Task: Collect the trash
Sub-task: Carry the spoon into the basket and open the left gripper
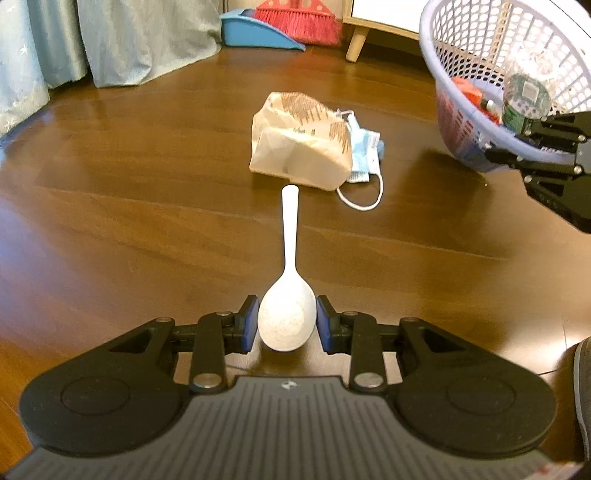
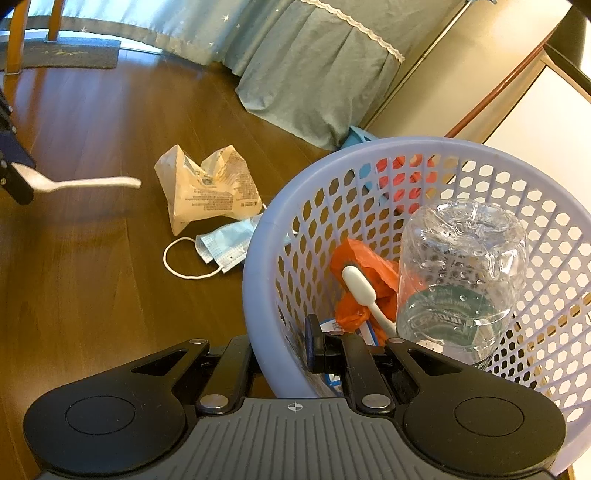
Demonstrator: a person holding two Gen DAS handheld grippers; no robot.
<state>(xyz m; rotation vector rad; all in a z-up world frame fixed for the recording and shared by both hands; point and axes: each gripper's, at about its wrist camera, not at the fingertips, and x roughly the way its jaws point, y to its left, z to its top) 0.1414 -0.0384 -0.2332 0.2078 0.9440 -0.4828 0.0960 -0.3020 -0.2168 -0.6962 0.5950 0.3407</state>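
The left claw [image 1: 287, 325] is closed on the bowl of a white plastic spoon [image 1: 289, 291], its blue pads pressed against either side of the bowl. The spoon's handle points straight ahead, toward a crumpled tan paper bag [image 1: 301, 142] lying on the brown wooden floor [image 1: 129, 206]; in the right wrist view the spoon [image 2: 79, 183] is held clear above the floor, left of the paper bag [image 2: 207, 188]. Just right of the paper bag, partly tucked under it, lies a pale blue disposable face mask [image 1: 365, 155] with a white ear loop curling out onto the floor toward the camera. Beyond the paper bag, against the far wall, a blue plastic dustpan [image 1: 255, 33] sits with a red-bristled broom [image 1: 299, 18], and grey-green curtains [image 1: 110, 37] hang to their left.

Right of the paper bag and lifted off the floor is a lavender perforated plastic basket [image 2: 258, 266], tilted toward the left claw. The right claw [image 2: 284, 349] pinches the basket's near rim, one finger inside the wall and the other outside. Inside the basket lie a clear plastic bottle [image 2: 461, 273] with a green label, a crumpled orange plastic wrapper [image 2: 365, 269], another white plastic utensil [image 2: 360, 286] and some blue-and-white paper scrap [image 2: 332, 326].
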